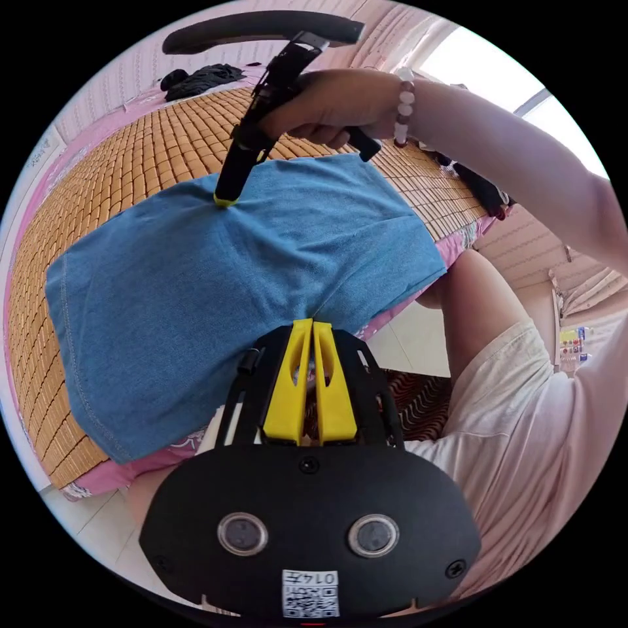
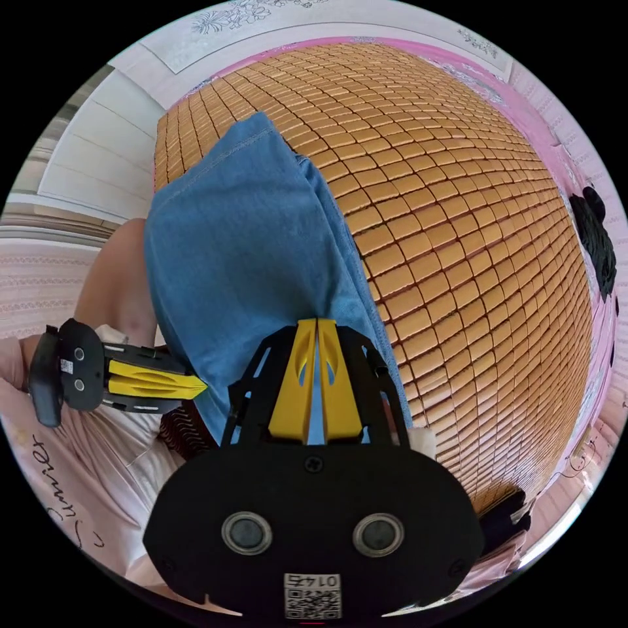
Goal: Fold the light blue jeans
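The light blue jeans (image 1: 216, 288) lie folded into a broad flat piece on a bamboo mat. My left gripper (image 1: 312, 322) is shut on the cloth's near edge, which puckers at the yellow tips. The right gripper (image 1: 224, 199), held by a hand, pinches the far edge of the jeans. In the right gripper view the jeans (image 2: 242, 255) stretch away from my right gripper (image 2: 316, 322), shut on their edge. The left gripper (image 2: 201, 387) comes in from the left, its yellow jaws together at the cloth's edge.
The bamboo mat (image 1: 150, 150) covers a bed with a pink sheet (image 1: 111, 474) at its border. Dark clothes (image 1: 199, 78) lie at the far side of the mat, and another dark heap (image 2: 595, 239) at the mat's edge. The person's legs (image 1: 477, 307) stand close to the bed.
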